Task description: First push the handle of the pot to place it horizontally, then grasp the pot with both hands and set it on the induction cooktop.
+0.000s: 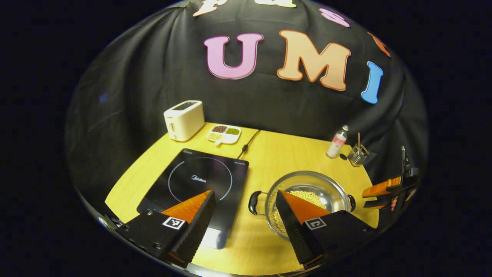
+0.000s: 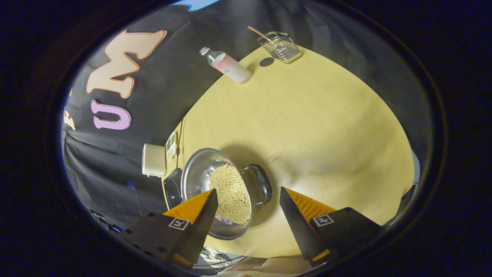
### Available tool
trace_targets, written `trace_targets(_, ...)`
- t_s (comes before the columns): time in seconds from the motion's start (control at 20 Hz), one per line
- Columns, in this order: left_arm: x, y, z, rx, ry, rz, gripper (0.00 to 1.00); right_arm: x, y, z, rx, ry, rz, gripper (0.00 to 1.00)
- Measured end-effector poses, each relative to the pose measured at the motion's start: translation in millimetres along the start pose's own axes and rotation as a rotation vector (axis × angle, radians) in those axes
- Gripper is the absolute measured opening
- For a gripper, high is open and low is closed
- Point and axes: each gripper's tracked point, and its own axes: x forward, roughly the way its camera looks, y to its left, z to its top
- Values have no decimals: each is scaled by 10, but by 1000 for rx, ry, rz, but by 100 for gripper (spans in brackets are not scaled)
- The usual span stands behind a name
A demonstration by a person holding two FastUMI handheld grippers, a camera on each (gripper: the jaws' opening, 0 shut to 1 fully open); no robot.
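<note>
A steel pot with pale beans inside stands on the yellow table, right of the black induction cooktop. Its two black handles point left and right in the left gripper view. My left gripper hovers open above the table's front, one finger over the cooktop and the other over the pot's near rim. Off the pot's right handle, the right gripper is held open. In the right gripper view the right gripper is open, with the pot and its near handle just ahead of its fingers.
A white toaster and a divided dish stand behind the cooktop, whose cable runs back along the table. A small bottle and a wire holder stand at the back right.
</note>
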Motion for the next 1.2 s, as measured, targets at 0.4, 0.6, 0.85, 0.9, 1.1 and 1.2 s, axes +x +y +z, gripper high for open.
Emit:
trace_targets(0.4,568,-189,-368,-86,174,-47,94,344,-12,-120,-36,85,-23,100)
trace_targets(0.6,800,-223,-526,-81,220,-57,93,519,-47,-185,-55,135,-38,99)
trace_targets(0.85,1048,-254,-664,-108,268,-51,90,655,-33,-280,-76,192,-48,99)
trace_targets(0.9,1068,-231,-657,-103,270,-48,89,668,-38,-306,-83,201,-52,99)
trace_targets(1.1,1169,-247,-760,-106,316,-53,85,747,-118,-362,-116,229,-76,99)
trace_targets(1.2,1221,-248,-790,-104,330,-51,85,771,-136,-360,-118,235,-80,98)
